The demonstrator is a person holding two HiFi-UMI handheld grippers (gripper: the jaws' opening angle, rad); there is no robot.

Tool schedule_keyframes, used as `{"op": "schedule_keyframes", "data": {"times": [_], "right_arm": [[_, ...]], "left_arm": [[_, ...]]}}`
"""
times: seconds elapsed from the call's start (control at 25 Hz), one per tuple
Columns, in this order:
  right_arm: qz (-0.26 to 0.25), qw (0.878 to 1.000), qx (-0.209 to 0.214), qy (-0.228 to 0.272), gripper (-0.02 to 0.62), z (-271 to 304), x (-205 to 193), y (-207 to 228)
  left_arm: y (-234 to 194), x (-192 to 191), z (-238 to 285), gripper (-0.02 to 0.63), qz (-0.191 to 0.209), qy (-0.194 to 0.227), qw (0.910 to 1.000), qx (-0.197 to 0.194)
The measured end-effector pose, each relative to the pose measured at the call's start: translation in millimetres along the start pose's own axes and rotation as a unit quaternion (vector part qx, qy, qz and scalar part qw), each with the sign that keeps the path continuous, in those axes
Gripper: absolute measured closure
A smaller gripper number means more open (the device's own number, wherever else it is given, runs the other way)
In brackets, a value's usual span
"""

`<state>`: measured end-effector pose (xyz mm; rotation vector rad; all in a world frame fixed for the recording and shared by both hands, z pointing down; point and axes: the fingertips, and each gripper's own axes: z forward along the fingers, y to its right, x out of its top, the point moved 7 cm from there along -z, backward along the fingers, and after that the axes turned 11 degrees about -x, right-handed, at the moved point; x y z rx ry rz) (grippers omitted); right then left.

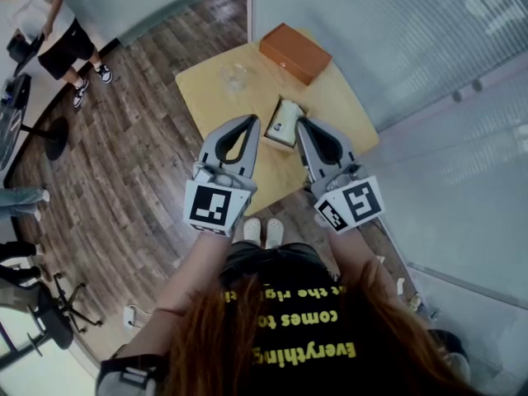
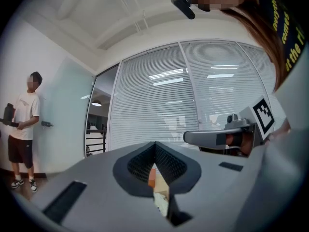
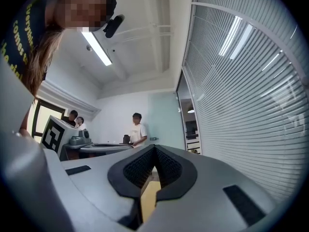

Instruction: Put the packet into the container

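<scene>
Left grey two-jaw gripper [image 1: 250, 120] and right grey two-jaw gripper [image 1: 302, 123] over one small pale wooden table [image 1: 206, 97]; packet on the tabletop, outside the box.

Counted on the table: one cream rectangular packet [image 1: 285, 123], one orange-brown rectangular box [image 1: 295, 52], one clear drinking glass [image 1: 234, 76]. Packet near the table's middle, seen between the two gripper tips in the head view, apart from the box at the far edge; glass beside the box, to its left. Grippers side by side, tips angled inward toward the packet, marker cubes nearest the person. Jaws of the left gripper [image 2: 155, 144] pressed together at the tips, pinching nothing; same on the right gripper [image 3: 154, 147]. One bystander [image 1: 49, 19] on the wood floor, far left.
</scene>
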<state>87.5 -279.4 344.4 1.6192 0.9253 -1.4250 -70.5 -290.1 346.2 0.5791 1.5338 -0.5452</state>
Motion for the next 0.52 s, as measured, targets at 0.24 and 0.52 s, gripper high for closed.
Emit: {"op": "schedule_keyframes", "data": {"times": [0.24, 0.52], "right_arm": [[0.001, 1.0, 0.003, 0.002, 0.578, -3.6, 0.5, -2.2], [0.004, 1.0, 0.006, 0.002, 0.578, -10.1, -0.3, 2.0]], "left_arm": [[4.4, -0.4, -1.1, 0.606, -0.002, -0.006, 1.0, -0.003], [11.1, -4.0, 3.9, 0.606, -0.011, -0.005, 0.9999, -0.001]]}}
